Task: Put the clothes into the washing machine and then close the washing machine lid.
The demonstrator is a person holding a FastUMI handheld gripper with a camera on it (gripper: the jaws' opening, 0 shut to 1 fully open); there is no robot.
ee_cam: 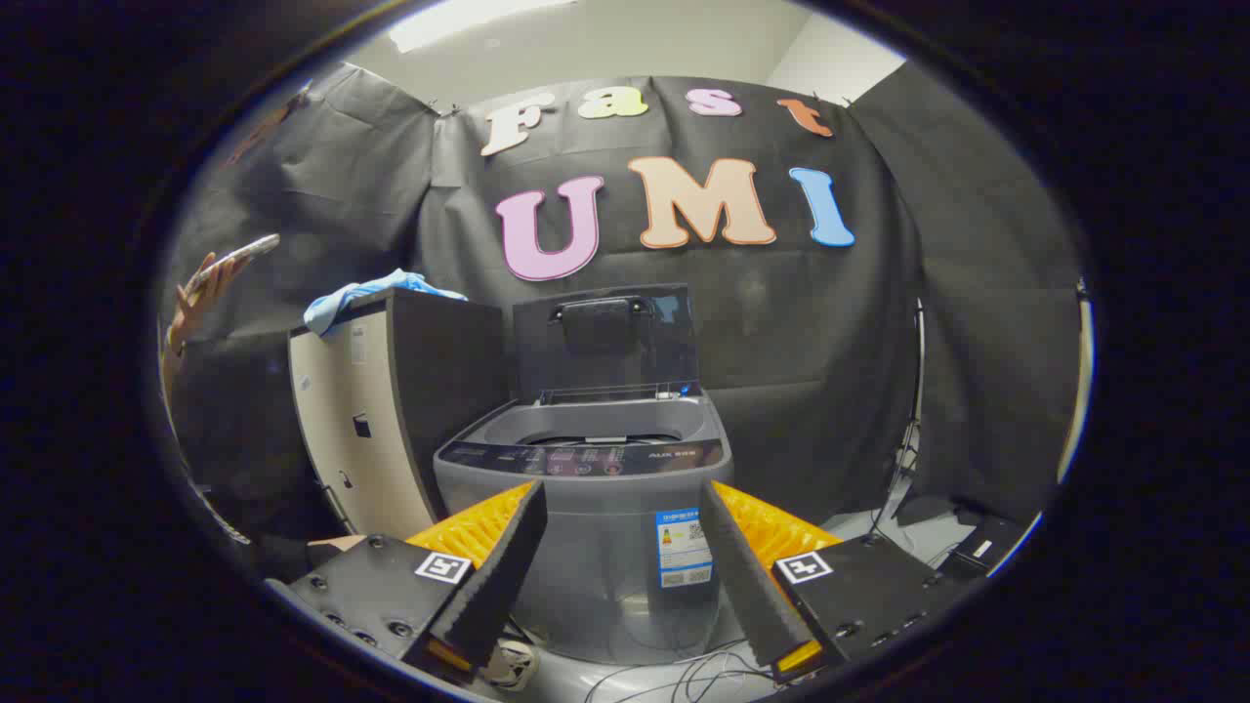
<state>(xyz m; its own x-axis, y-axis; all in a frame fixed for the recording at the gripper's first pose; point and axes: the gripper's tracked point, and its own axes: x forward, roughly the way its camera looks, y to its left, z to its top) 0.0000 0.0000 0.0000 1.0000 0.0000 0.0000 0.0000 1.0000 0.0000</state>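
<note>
The hand-held gripper (pixel 622 547) hangs with its fingers spread apart and nothing between them, the washing machine (pixel 586 508) straight ahead at 12 o'clock, lid (pixel 605 342) raised, its drum mostly hidden behind the rim. Farther off at 10 o'clock, blue clothes (pixel 366 293) lie atop a cabinet (pixel 391 410), beside a hand (pixel 200 293) cut off by the booth's edge.

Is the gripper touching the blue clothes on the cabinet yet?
Apart. The gripper view shows the gripper open and empty, fingers framing the washing machine, while the blue clothes lie atop the cabinet well beyond the fingers.
</note>
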